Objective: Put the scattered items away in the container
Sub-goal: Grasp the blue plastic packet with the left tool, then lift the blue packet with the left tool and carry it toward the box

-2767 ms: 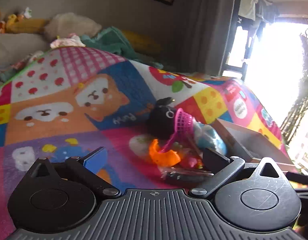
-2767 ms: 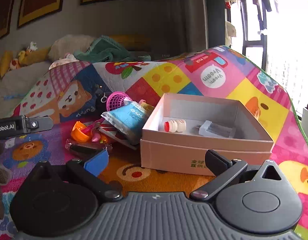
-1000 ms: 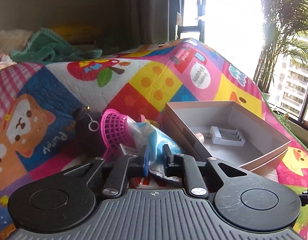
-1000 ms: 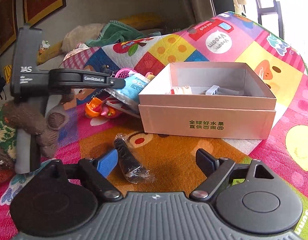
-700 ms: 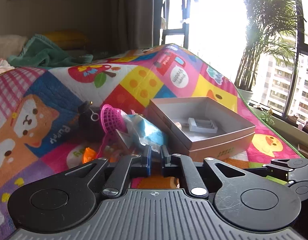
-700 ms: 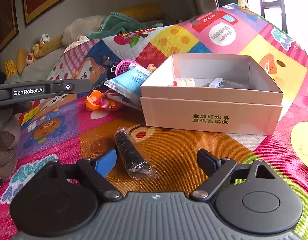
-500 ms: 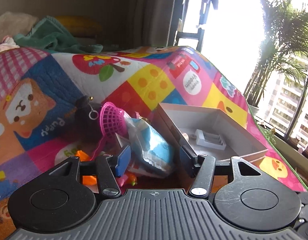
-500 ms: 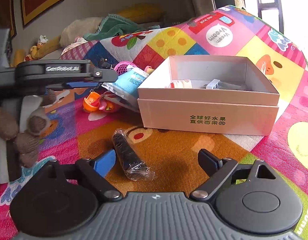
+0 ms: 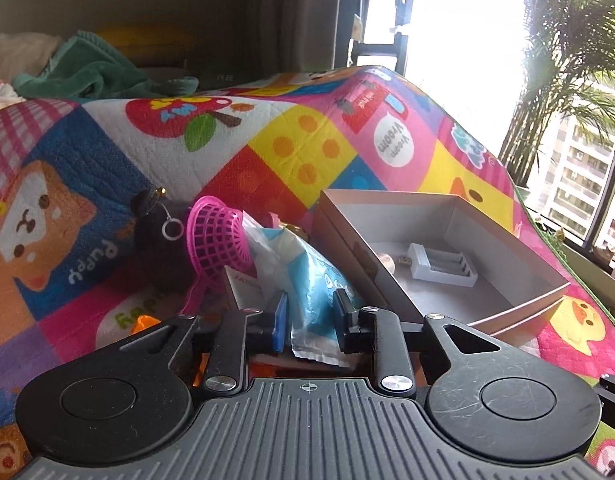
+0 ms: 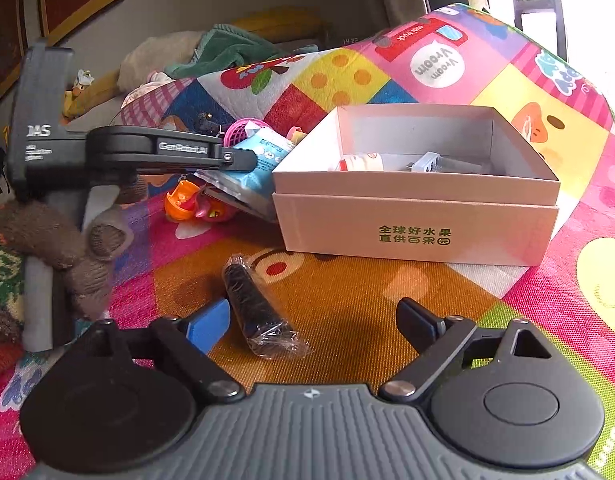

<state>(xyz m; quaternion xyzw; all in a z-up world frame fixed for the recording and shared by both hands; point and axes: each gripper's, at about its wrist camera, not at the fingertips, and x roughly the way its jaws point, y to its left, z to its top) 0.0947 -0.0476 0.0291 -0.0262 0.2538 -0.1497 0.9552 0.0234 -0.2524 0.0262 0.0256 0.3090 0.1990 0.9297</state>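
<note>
Two items lie in cardboard box [image 10: 415,216]; heap beside it remains. Left gripper [image 9: 310,322] pinches blue packet [image 9: 311,284]. Right gripper [image 10: 315,322] gapes over wrapped black tube [image 10: 255,310].

Both tools are black plastic with a ribbed grey front plate, two round discs and silver screws at the linkage arms. The left gripper [image 9: 310,322] and the right gripper [image 10: 313,322] each have one blue pad and one black. White lettering marks the left gripper's side. A brown knitted glove [image 10: 55,248] covers the hand.
</note>
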